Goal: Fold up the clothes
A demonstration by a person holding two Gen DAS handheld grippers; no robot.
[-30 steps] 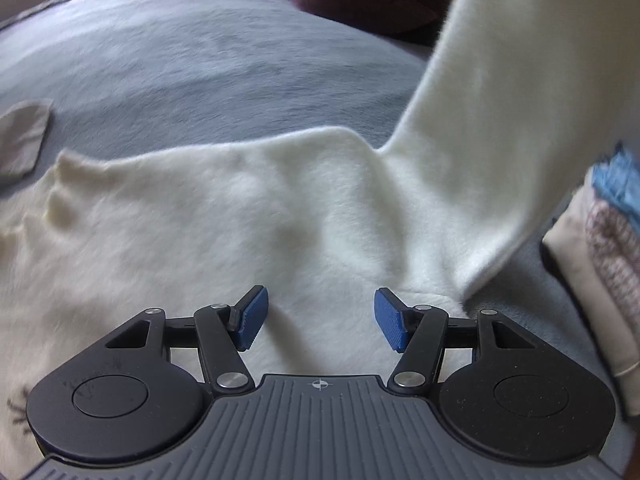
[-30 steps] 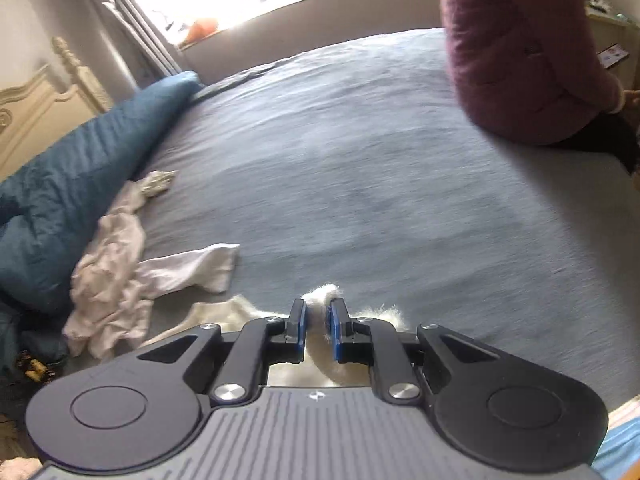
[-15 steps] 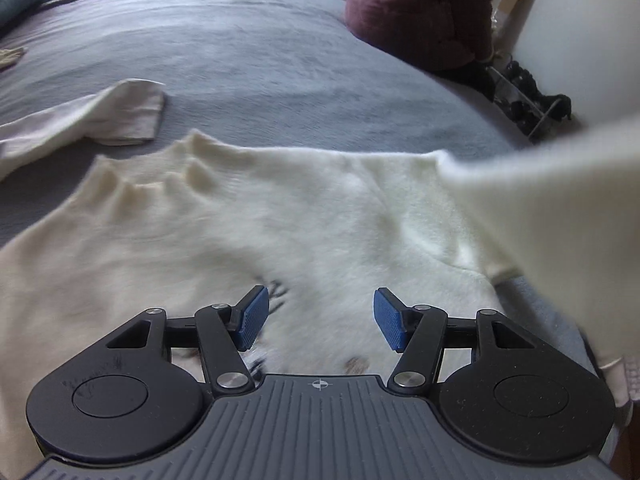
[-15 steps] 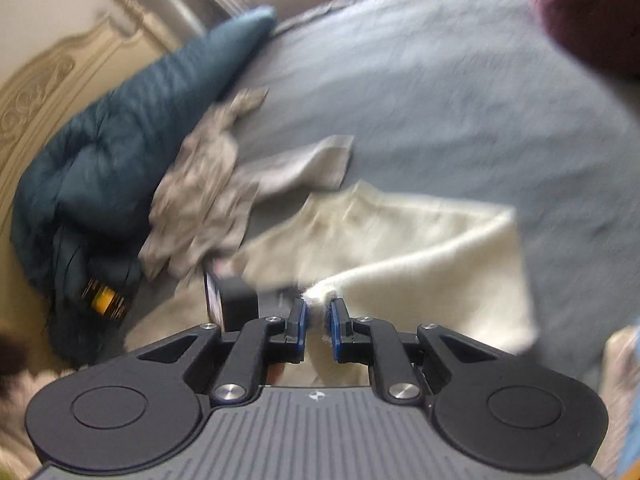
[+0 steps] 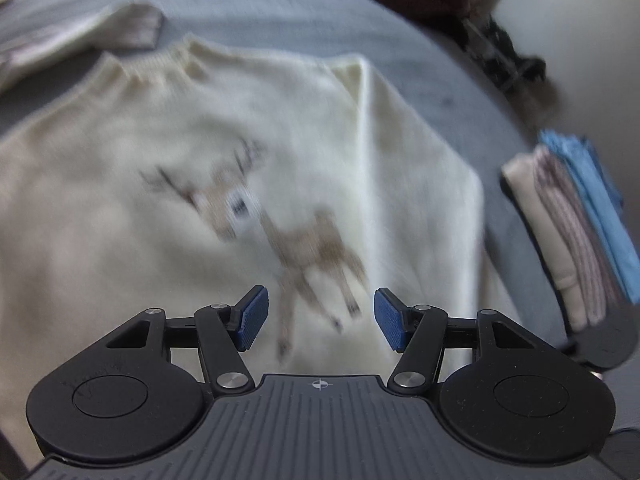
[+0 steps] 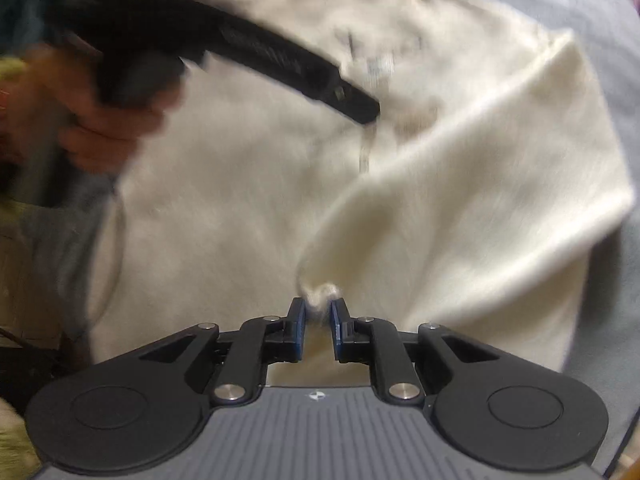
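Grey bedding (image 5: 280,8) covered the bed and carried everything in sight, with a cream sweater (image 5: 160,152) spread flat across it as the main landmark. Nearest the right wrist camera, the right gripper (image 6: 318,316) had its blue pads drawn close together, pinching a tuft of the sweater's sleeve (image 6: 460,216); that sleeve lay folded over the sweater's body, running diagonally toward the far shoulder. Nearest the left wrist camera, the left gripper (image 5: 320,318) hovered over the sweater's lower front with its fingers spread wide and nothing between them. Just beyond those fingers sat the deer picture (image 5: 276,224) knitted into the sweater's chest, blurred by motion. To the right of the sweater, a stack of folded clothes (image 5: 576,224) rested on the bedding, cream, striped and blue layers. Past the sweater's collar, at the far left, another pale garment (image 5: 100,36) lay on the bedding. In the right wrist view, a person's hand (image 6: 92,120) gripped the left gripper's black handle above the sweater's left side. A dark red shape at the far edge was too blurred to identify.
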